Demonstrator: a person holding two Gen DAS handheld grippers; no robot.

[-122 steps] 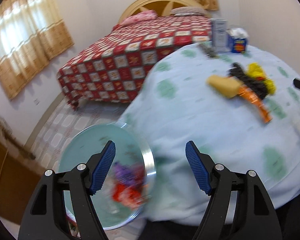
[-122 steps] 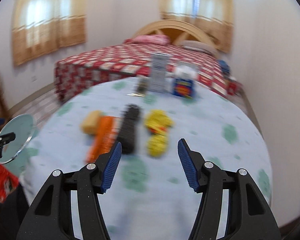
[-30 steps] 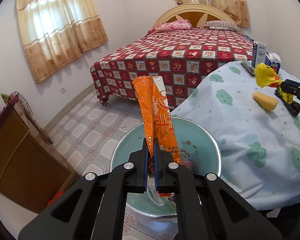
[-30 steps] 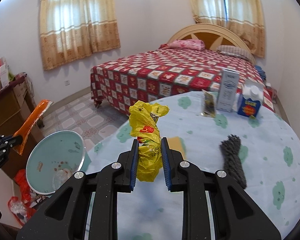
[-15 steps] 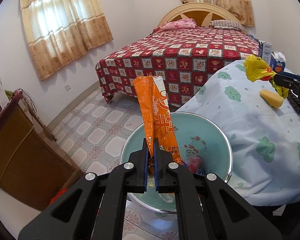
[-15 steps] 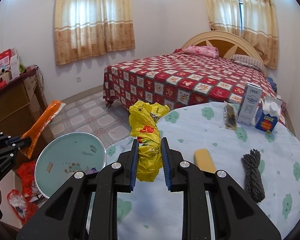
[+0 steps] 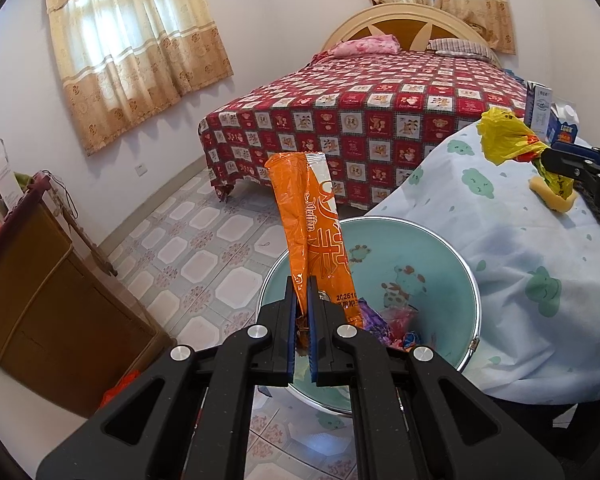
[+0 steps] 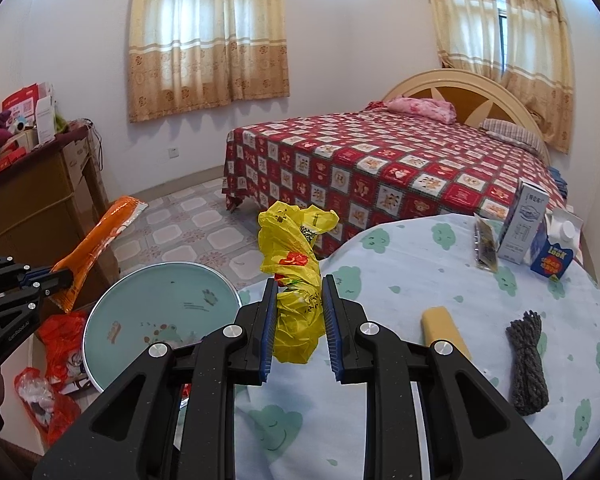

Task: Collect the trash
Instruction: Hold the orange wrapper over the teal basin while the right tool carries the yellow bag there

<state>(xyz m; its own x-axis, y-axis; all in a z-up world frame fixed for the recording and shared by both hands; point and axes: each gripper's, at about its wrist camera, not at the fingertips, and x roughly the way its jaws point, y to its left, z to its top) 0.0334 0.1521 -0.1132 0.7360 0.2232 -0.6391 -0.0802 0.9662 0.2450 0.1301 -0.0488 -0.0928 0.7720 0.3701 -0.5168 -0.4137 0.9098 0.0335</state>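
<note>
Right claw [image 8: 298,316] swung binward; orange wrapper [image 7: 316,240] reads "Aulfin".

Orange wrapper [image 7: 312,236] with white edge and lettering, yellow plastic bag [image 8: 296,280] with red print, pale teal bin [image 7: 420,264] with cartoon animals, light blue tablecloth [image 8: 420,280] with green clouds, red-and-white checked bedspread [image 8: 380,164], beige patterned curtains [image 8: 208,36], dark grey cord [image 8: 528,360].

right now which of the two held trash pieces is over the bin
The orange wrapper in the left gripper; the yellow bag is over the table.
</note>
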